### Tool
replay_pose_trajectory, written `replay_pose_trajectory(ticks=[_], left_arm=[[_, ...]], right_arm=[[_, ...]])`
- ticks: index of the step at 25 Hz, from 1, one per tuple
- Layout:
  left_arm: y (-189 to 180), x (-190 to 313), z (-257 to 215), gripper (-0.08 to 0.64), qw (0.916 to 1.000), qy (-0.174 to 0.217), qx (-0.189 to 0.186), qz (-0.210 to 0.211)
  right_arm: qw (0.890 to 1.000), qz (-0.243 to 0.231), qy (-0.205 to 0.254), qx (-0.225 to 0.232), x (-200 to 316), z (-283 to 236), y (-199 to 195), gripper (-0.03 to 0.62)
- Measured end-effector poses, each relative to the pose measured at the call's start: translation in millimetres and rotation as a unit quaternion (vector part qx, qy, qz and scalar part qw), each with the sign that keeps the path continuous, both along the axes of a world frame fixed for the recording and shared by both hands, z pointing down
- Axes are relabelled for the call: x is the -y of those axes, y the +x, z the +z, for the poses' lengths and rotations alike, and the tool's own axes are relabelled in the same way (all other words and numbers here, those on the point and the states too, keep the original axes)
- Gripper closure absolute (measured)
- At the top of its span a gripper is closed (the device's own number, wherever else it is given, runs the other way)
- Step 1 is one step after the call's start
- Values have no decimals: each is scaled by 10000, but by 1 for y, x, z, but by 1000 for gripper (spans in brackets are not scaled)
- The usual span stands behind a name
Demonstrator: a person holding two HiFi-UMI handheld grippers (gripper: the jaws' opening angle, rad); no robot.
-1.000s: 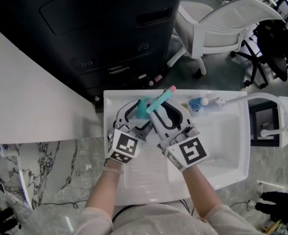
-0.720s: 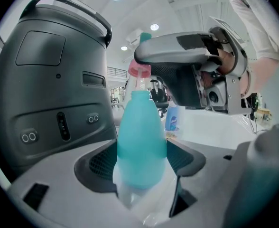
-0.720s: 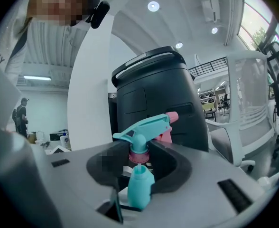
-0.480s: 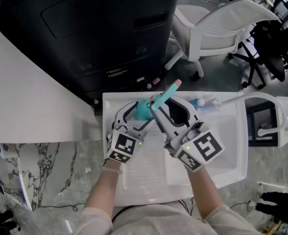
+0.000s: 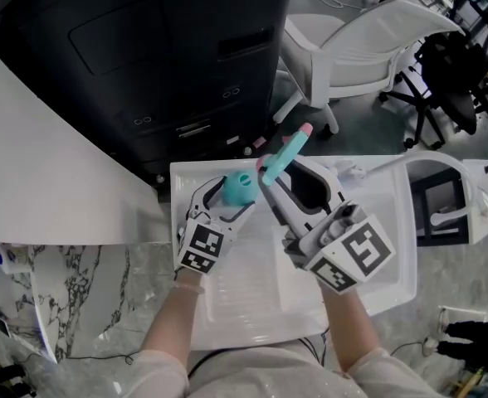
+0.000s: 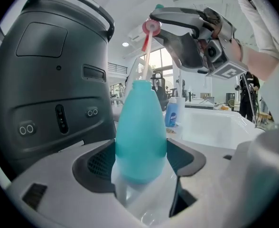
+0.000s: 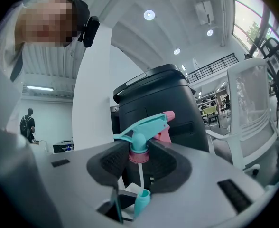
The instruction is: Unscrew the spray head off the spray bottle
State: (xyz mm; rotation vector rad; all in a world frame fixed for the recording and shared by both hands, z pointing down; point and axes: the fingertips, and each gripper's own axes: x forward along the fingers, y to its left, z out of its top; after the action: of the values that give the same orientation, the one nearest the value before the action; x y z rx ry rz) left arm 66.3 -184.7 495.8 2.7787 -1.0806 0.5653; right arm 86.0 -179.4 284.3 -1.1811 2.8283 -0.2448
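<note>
A teal spray bottle (image 5: 240, 187) stands upright in the white tub, and my left gripper (image 5: 227, 196) is shut on its body (image 6: 140, 132). My right gripper (image 5: 269, 171) is shut on the pink collar of the teal spray head (image 5: 285, 154), which has a pink nozzle tip. The head is off the bottle and held above it, to the right. In the left gripper view the thin dip tube (image 6: 145, 56) runs from the collar down to the bottle's mouth. The right gripper view shows the spray head (image 7: 144, 129) between the pads, with the tube reaching the bottle neck (image 7: 142, 201) below.
Both grippers work over a white plastic tub (image 5: 385, 222). A small blue bottle (image 6: 172, 113) stands at its far edge. A large black machine (image 5: 144, 48) rises just behind the tub. A white chair (image 5: 368, 48) and black chairs stand at the far right.
My right gripper has risen and tilted back with the spray head, which has come up off the bottle and drawn its tube out. The left gripper and bottle have barely shifted.
</note>
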Motion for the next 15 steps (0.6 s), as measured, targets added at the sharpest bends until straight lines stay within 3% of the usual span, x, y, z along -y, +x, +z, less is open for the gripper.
replay_pose_trajectory(ticks=[15], left_arm=[[-5, -4, 10, 229, 9995, -133, 292, 80]], right_arm=[[9994, 29, 304, 164, -14, -35, 10, 457]])
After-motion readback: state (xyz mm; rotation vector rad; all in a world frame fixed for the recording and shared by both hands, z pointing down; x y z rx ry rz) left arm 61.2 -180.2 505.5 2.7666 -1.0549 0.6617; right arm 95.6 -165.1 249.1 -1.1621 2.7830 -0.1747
